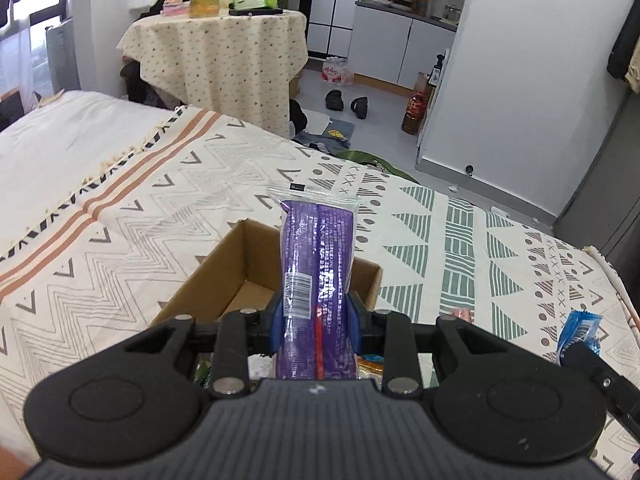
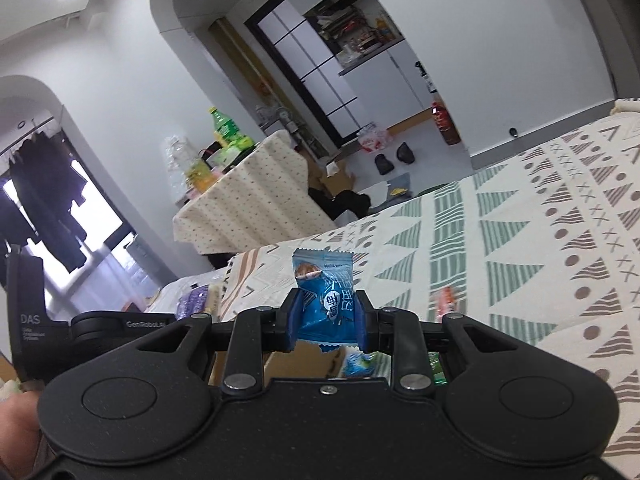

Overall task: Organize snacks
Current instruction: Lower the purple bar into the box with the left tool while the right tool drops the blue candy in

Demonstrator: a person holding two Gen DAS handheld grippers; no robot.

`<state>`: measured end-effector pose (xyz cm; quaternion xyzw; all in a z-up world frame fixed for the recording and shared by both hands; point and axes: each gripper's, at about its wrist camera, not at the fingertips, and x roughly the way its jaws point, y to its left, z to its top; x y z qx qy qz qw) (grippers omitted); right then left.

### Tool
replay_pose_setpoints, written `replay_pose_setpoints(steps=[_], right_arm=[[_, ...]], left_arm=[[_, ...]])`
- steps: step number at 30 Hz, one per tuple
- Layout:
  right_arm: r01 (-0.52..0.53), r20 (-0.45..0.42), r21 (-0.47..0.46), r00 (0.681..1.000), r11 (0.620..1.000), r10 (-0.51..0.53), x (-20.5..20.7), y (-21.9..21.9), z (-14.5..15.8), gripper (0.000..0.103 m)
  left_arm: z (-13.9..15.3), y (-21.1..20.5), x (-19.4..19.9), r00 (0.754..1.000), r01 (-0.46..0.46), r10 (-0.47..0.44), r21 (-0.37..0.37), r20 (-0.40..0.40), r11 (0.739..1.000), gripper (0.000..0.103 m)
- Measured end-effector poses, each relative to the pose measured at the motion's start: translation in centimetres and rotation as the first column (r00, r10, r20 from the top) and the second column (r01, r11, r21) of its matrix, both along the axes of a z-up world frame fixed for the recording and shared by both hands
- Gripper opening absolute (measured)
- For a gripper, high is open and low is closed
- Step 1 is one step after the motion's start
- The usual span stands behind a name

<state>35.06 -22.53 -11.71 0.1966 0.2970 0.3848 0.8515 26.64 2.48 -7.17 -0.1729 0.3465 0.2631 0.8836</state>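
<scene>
So both claws have something pinched right now. The left claw [image 1: 316, 322] is clamped on a long purple snack pack [image 1: 318, 280], gripping it around the lower-middle so most of it sticks up and out over the cardboard box [image 1: 236, 276] sitting on the bed [image 1: 120, 200]. That pack looks light but floppy-ish: clear crinkly film over a purple inner wrapper, sealed flat at the far end. I'd guess the film is slick, so a grab across the fat middle like this beats pinching the thin seal, which would probably let it swing or slide out. Contents might crush if squeezed hard, can't tell what's inside.

The right claw [image 2: 326, 322] is closed on a small blue snack packet [image 2: 326, 304], held across its belly with the zigzag top edge poking up. Looks puffy and nearly weightless, soft wrapper, pretty forgiving. Gripping the middle seems right here too, since the crimped ends are thin and slippery-looking.

A few loose snacks lie on the bed just below both claws, mostly hidden. Beyond the box it's just patterned bedspread, then a cloth-covered counter [image 1: 216, 52] with bottles, well apart from everything.
</scene>
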Motion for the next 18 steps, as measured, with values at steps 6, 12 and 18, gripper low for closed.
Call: replay_pose_setpoints(steps=[6, 12, 18], right_arm=[[-0.037, 0.029, -0.033, 0.999, 0.999, 0.038, -1.2, 2.2, 0.4, 0.026], [-0.080, 0.066, -0.056, 0.994, 0.995, 0.083, -2.2, 4.2, 1.1, 0.026], [-0.122, 0.092, -0.081, 0.987, 0.989, 0.130, -3.3, 6.0, 1.4, 0.026]], left_arm=[[-0.6, 1.5, -0.8, 1.000, -0.005, 0.005, -0.029, -0.002, 1.000, 0.030], [-1.1, 1.9, -1.6, 1.000, -0.007, 0.006, -0.048, -0.019, 0.999, 0.030], [-1.7, 3.0, -2.3, 1.000, -0.002, 0.001, -0.082, -0.016, 0.997, 0.030]])
